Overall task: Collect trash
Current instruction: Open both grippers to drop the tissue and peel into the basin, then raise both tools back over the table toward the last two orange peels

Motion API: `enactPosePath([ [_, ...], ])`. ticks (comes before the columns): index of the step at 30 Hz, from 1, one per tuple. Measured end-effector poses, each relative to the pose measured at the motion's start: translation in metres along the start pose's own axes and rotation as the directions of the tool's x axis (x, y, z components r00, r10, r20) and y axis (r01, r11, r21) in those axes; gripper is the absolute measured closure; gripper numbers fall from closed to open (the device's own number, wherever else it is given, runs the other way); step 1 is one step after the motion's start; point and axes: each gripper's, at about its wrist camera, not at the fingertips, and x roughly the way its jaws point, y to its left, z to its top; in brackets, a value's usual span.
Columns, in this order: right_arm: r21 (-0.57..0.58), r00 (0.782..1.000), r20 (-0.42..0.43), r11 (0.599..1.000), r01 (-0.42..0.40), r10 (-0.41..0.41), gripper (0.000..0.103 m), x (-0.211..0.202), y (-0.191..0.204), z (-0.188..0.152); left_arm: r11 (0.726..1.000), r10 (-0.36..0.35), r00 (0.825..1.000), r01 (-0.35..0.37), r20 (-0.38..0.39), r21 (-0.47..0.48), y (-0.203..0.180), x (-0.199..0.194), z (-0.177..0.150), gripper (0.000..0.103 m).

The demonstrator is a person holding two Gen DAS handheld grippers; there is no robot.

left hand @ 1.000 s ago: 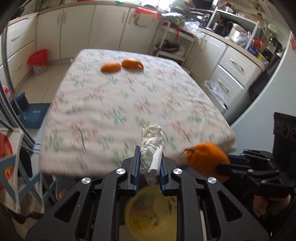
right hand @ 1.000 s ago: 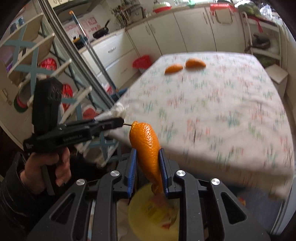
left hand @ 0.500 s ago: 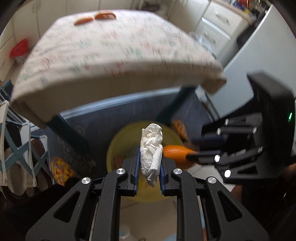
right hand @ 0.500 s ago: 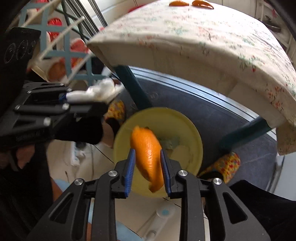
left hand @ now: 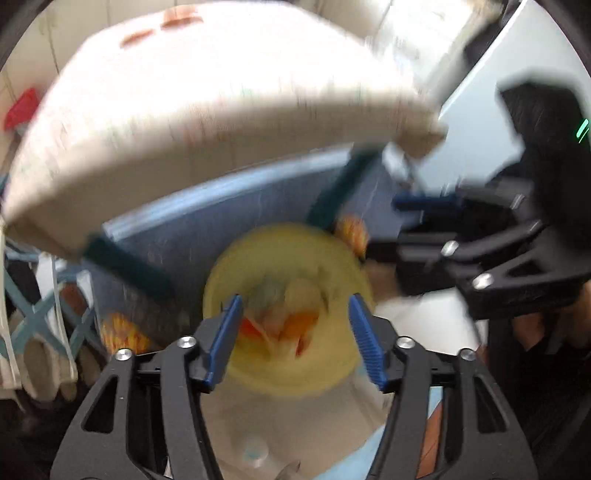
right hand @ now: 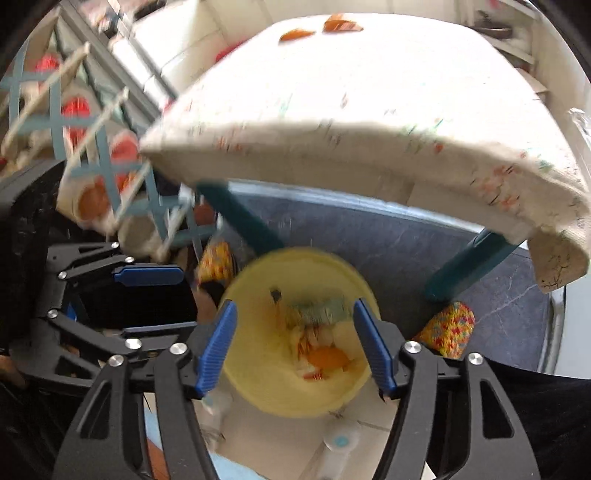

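Observation:
A yellow trash bin [left hand: 236, 258] [right hand: 258, 384] stands on the floor below the table's near edge, with mixed scraps and an orange peel [right hand: 327, 357] inside. My left gripper [left hand: 295, 336] hovers above the bin, its jaws opening with nothing between them. My right gripper [right hand: 299, 341] is also over the bin, jaws opening and empty. Each gripper shows in the other's view, at the side of the bin. Two orange peels [right hand: 319, 27] lie at the far end of the table [right hand: 369, 110].
The table's dark green legs [right hand: 240, 221] stand just behind the bin on a dark mat. Colourful slippers [right hand: 448, 326] flank the bin. A drying rack [right hand: 74, 129] stands at the left. A red bin [left hand: 20, 107] sits far left by the cabinets.
Both grippers came down from table height to above the bin. The left let go of the white tissue and the right let go of the orange peel; both now stand open.

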Motion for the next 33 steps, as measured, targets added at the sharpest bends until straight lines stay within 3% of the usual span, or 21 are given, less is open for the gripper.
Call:
enactPosePath([
  [3, 0.054, 0.996, 0.09, 0.998, -0.02, 0.015, 0.034, -0.013, -0.007, 0.008, 0.996, 0.086, 0.981, -0.079, 0.172, -0.047, 0.019, -0.033, 0.034, 0.012],
  [5, 0.074, 0.993, 0.112, 0.997, -0.032, 0.024, 0.034, -0.013, -0.009, 0.012, 0.982, 0.172, 0.955, -0.147, 0.242, -0.119, 0.043, -0.047, 0.063, 0.008],
  [8, 0.083, 0.994, 0.106, 0.995, -0.049, 0.04, 0.034, -0.007, -0.009, 0.017, 0.954, 0.241, 0.938, -0.183, 0.248, -0.236, 0.083, -0.046, 0.111, 0.008],
  [11, 0.089, 0.994, 0.089, 0.993, -0.073, 0.065, 0.034, 0.002, -0.006, 0.022, 0.932, 0.293, 0.931, -0.228, 0.217, -0.281, 0.113, -0.027, 0.155, 0.008],
  [16, 0.111, 0.993, 0.048, 0.988, -0.111, 0.106, 0.034, 0.014, -0.004, 0.028, 0.931, 0.347, 0.928, -0.323, 0.136, -0.17, 0.148, 0.033, 0.231, 0.008],
  [20, 0.136, 0.99, 0.027, 0.981, -0.139, 0.137, 0.034, 0.02, -0.007, 0.033, 0.92, 0.388, 0.917, -0.38, 0.093, -0.093, 0.16, 0.072, 0.254, 0.008],
  [22, 0.154, 0.988, 0.021, 0.976, -0.155, 0.154, 0.034, 0.022, -0.009, 0.036, 0.93, 0.365, 0.927, -0.358, 0.086, -0.089, 0.165, 0.084, 0.262, 0.008],
  [23, 0.161, 0.987, 0.018, 0.974, -0.162, 0.161, 0.034, 0.023, -0.009, 0.037, 0.939, 0.339, 0.934, -0.329, 0.111, -0.099, 0.169, 0.086, 0.264, 0.008],
  [26, 0.18, 0.982, 0.003, 0.965, -0.189, 0.191, 0.034, 0.029, -0.009, 0.04, 0.939, 0.341, 0.93, -0.332, 0.14, -0.086, 0.172, 0.09, 0.27, 0.008],
  [33, 0.181, 0.98, -0.011, 0.964, -0.195, 0.2, 0.032, 0.033, -0.002, 0.041, 0.942, 0.334, 0.932, -0.326, 0.142, -0.078, 0.172, 0.091, 0.272, 0.008],
])
